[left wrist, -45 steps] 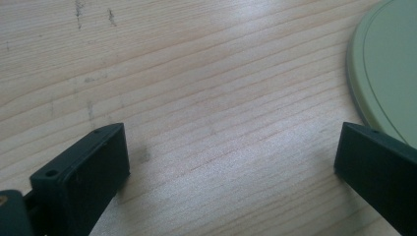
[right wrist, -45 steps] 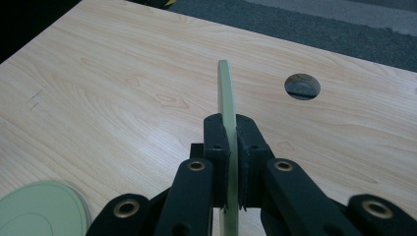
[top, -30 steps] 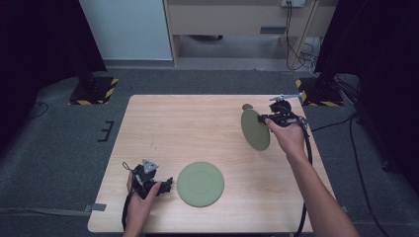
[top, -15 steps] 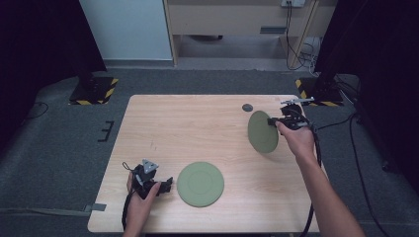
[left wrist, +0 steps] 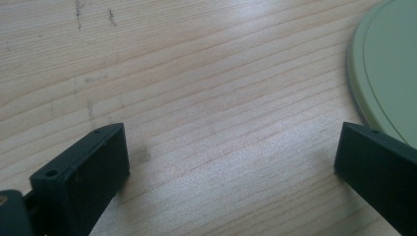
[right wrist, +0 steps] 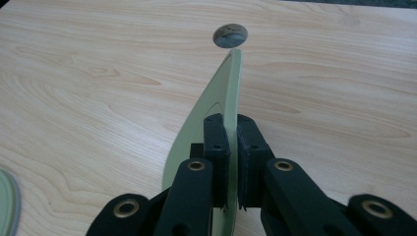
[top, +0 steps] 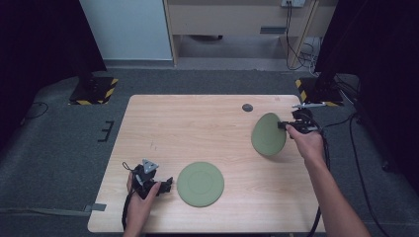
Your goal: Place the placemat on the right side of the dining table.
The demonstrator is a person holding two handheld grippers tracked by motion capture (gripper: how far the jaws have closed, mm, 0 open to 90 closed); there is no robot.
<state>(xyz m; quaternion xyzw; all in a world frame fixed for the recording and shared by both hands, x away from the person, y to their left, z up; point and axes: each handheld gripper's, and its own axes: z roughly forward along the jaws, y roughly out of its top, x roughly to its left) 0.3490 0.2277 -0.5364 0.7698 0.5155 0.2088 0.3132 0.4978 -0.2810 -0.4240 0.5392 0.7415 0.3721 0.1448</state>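
Note:
A green plate [top: 200, 183] lies flat on the wooden table [top: 197, 128] near the front; its rim [left wrist: 388, 73] shows at the right of the left gripper view. My left gripper [top: 168, 184] rests just left of it, open, with bare wood between its jaws [left wrist: 231, 152]. At the right side a second green plate [top: 268, 134] stands tilted on edge above the table. My right gripper [top: 282, 125] is shut on that plate's rim [right wrist: 230, 142], which the right gripper view shows edge-on between the two pads.
A small dark round disc [top: 247, 107] lies on the table near the far edge, also the disc [right wrist: 230, 35] beyond the held plate. Yellow-and-black striped stand bases [top: 94, 91] sit on the grey floor at both far corners. Cables trail at the right.
My right gripper has carried the tilted plate nearer and to the right, uncovering the dark disc. The left gripper and the flat plate have stayed put.

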